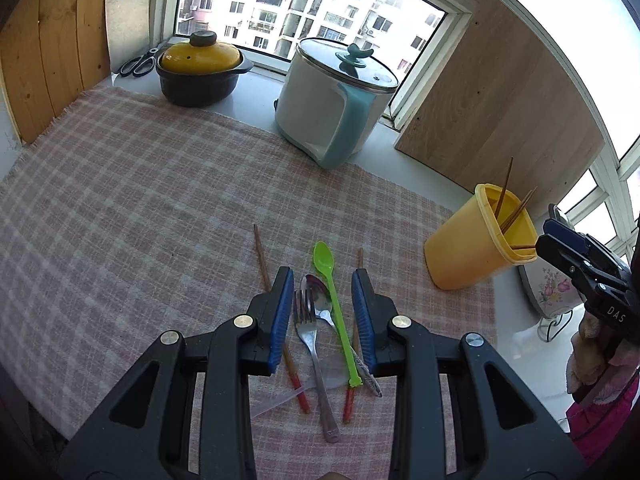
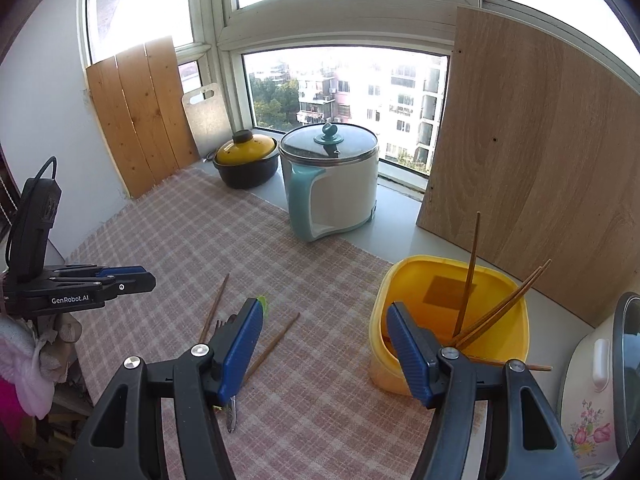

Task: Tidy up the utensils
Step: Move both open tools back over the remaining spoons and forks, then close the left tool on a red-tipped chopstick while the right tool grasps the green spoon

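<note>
On the checkered cloth point(image 1: 140, 200) lie a green spoon point(image 1: 325, 258), a metal spoon point(image 1: 318, 296), a metal fork point(image 1: 310, 332) and two red-ended chopsticks point(image 1: 262, 256). My left gripper point(image 1: 321, 276) hovers over this pile, its jaws partly open with the spoons and fork showing between them, untouched. A yellow cup point(image 2: 452, 280) at the right holds several brown chopsticks point(image 2: 470, 276). My right gripper point(image 2: 325, 306) is open and empty, with its right finger in front of the cup's rim. The left gripper point(image 2: 136, 276) also shows in the right wrist view, at the left.
At the window stand a black pot with a yellow lid point(image 1: 200, 68), a white and teal cooker point(image 1: 332, 104) and scissors point(image 1: 138, 64). Wooden boards point(image 2: 528, 168) lean on both sides. A floral cooker point(image 2: 592, 400) sits right of the cup. A person's pink sleeve point(image 1: 596, 412) is at the edge.
</note>
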A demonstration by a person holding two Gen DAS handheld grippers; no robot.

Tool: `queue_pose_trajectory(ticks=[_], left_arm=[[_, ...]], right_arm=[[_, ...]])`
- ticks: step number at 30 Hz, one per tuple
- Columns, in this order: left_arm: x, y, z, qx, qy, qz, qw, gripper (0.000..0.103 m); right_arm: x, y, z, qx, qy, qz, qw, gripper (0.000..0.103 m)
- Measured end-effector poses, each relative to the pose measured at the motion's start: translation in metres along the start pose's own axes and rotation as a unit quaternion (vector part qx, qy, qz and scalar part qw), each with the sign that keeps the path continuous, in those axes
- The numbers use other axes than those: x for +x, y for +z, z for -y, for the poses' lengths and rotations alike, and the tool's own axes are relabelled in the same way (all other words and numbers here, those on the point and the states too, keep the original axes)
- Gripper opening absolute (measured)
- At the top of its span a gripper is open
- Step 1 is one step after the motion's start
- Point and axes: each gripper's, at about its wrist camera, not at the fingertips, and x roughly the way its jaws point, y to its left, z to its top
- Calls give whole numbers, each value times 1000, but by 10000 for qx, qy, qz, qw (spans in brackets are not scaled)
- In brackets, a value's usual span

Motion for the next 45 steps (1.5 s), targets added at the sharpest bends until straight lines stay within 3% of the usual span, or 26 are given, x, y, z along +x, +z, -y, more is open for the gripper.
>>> queue_pose_trajectory(ticks=[10, 17, 24, 33, 45], left_arm=[[11, -43, -23, 30, -71, -502, 9987, 29], [28, -62, -27, 103, -132, -832, 9964, 29], [54, -59, -35, 11, -154, -993, 9949, 29], [88, -48, -41, -48, -177, -1167, 9930, 29], [116, -39, -36, 147, 73, -1328, 9910, 26]], right_arm=[[32, -18, -30, 21, 336, -519, 9981, 66], [62, -30, -41, 146, 579, -991, 9933, 57], [99, -39, -62, 141, 863, -1489, 9850, 51], [148, -43, -68, 413, 995, -2007, 9737, 37], [177, -46, -65, 713, 1183, -2299, 9634, 26]])
